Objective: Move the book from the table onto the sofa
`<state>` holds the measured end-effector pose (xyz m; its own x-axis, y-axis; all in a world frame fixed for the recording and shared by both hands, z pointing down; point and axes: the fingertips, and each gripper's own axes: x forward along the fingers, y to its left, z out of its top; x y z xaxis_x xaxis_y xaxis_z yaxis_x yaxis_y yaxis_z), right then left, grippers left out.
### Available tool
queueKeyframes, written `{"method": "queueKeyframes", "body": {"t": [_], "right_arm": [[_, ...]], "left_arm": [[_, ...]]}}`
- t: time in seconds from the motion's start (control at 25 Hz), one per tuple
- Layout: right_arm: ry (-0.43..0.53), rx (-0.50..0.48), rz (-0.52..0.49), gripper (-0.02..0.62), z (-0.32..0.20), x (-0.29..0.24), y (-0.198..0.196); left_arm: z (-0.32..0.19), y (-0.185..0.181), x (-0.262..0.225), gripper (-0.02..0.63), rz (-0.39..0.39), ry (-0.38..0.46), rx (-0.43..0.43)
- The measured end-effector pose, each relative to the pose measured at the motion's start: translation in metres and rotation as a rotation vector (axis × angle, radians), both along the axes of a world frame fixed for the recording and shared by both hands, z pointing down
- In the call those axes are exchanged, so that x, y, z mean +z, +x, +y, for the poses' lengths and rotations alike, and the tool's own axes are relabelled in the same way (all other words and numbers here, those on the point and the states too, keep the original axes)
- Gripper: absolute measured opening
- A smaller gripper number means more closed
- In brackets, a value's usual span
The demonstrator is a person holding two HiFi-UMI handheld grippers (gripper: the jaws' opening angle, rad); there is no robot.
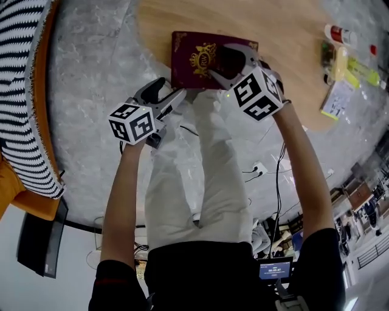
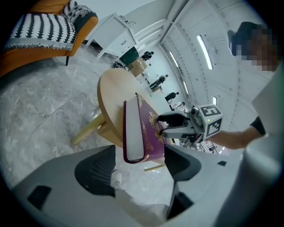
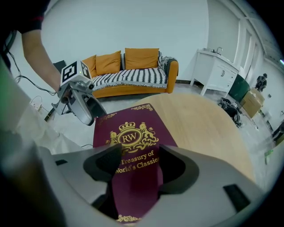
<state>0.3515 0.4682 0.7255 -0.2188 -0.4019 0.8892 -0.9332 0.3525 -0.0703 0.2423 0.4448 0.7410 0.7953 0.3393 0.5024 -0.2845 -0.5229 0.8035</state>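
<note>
Maroon hardcover book point(image 1: 193, 64) lay flat on round wooden table point(image 1: 292, 36), near end overhanging rim, long axis running away from person. Left gripper point(image 1: 175, 88) nearest that end, jaws half apart, gripping nothing. Right gripper point(image 1: 220, 59) above cover, jaws wide, empty. Sofa point(image 3: 128, 77) well apart.

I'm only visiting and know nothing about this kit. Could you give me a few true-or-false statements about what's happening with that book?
1. The book is maroon with gold print. True.
2. The book already lies on the sofa. False: it lies on the round wooden table, with its near end past the edge.
3. The left gripper is clamped on the book. False: its jaws stand apart at the book's near end.
4. The sofa is orange with a striped throw. True.
</note>
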Motion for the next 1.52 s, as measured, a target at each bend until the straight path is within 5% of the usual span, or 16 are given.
{"method": "queueKeyframes", "body": {"t": [0.44,1.52], "right_arm": [[0.022,-0.117,-0.002,0.276,-0.005,-0.002,-0.035],[0.074,-0.309,-0.032,0.267,-0.009,-0.005,-0.094]], "left_arm": [[0.005,0.003,0.006,0.39,0.071,-0.172,0.069],[0.025,-0.006,0.022,0.394,0.111,-0.36,0.127]]}}
